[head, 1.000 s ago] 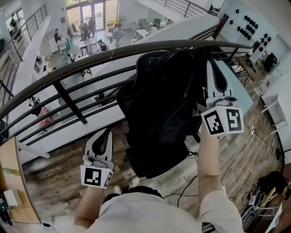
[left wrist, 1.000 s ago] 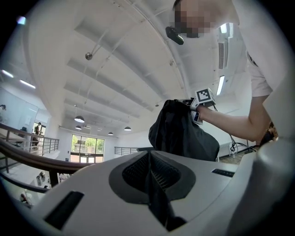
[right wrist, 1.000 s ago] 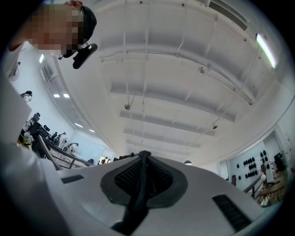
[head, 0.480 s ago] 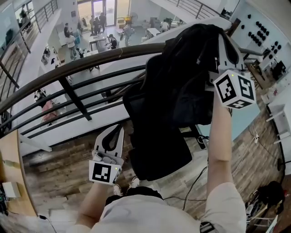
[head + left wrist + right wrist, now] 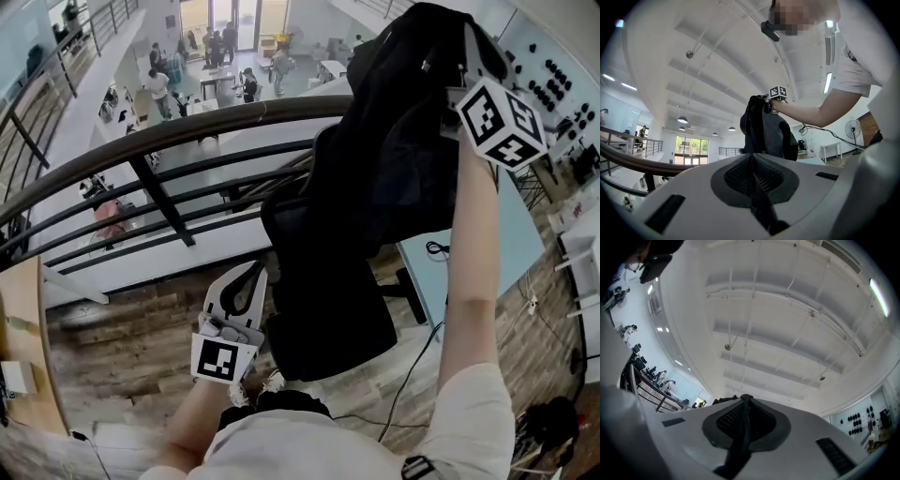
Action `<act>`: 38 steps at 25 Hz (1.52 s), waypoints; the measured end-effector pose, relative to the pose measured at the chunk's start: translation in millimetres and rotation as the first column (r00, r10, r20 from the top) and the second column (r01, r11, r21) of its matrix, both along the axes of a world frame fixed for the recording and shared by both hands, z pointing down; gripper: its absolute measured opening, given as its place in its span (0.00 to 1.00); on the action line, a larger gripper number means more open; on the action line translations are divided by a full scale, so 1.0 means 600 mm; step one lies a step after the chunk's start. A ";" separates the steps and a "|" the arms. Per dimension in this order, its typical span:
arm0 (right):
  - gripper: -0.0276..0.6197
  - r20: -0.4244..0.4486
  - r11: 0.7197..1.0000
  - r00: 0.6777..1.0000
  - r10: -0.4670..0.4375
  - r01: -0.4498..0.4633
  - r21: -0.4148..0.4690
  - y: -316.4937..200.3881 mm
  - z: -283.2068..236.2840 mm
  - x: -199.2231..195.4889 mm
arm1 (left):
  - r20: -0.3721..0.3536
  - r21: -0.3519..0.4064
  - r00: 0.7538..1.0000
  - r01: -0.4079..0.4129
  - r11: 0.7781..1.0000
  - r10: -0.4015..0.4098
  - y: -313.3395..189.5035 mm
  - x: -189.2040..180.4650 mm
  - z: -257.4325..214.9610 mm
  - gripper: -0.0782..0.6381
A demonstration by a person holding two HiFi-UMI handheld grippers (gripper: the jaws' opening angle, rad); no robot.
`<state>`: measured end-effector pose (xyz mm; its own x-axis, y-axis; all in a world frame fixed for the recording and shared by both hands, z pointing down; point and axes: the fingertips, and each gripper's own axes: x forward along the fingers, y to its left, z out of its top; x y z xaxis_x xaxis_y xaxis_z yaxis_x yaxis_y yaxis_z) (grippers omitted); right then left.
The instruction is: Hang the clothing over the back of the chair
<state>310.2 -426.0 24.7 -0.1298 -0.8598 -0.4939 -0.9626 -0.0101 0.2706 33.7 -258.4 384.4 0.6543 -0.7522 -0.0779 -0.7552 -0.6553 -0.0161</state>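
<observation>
In the head view my right gripper (image 5: 467, 39) is raised high at the upper right, shut on the top of a black piece of clothing (image 5: 403, 141). The clothing hangs down from it in a bunched mass. Its lower part hangs in front of the black chair (image 5: 328, 323), which stands just this side of the railing. My left gripper (image 5: 253, 274) is low at the left, shut with nothing in it, its tip close to the chair's left edge. In the left gripper view the clothing (image 5: 764, 131) dangles under the right gripper's marker cube (image 5: 778, 92). A dark scrap shows at the right gripper's (image 5: 746, 398) tips.
A dark curved railing (image 5: 141, 141) crosses behind the chair, with a lower floor and people beyond it. A pale blue table (image 5: 469, 281) stands to the right. Cables (image 5: 412, 366) lie on the wooden floor. A wooden desk edge (image 5: 19, 375) is at the far left.
My right gripper has lifted the clothing higher and further away, so it now hangs above the chair. My left gripper has drifted right, closer to the chair's edge.
</observation>
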 end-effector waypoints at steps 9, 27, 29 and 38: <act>0.09 -0.029 1.000 1.000 -0.004 0.003 -0.020 -0.114 -0.012 -0.029 | 0.047 0.011 0.998 0.037 0.999 -0.038 -0.030 0.001 -0.005 0.16; 0.09 -0.019 0.991 1.000 0.000 -0.002 -0.133 -0.271 0.120 -0.063 | 0.059 0.138 0.996 0.053 0.989 -0.062 -0.113 0.040 -0.104 0.16; 0.09 -0.020 0.988 1.000 0.005 -0.008 -0.153 -0.292 0.131 -0.064 | 0.063 0.131 0.996 0.060 0.990 -0.069 -0.110 0.034 -0.101 0.16; 0.09 -0.040 0.950 0.998 -0.038 0.023 -0.311 -0.375 0.244 -0.119 | 0.080 0.078 0.990 0.109 0.991 -0.115 -0.099 -0.001 -0.058 0.16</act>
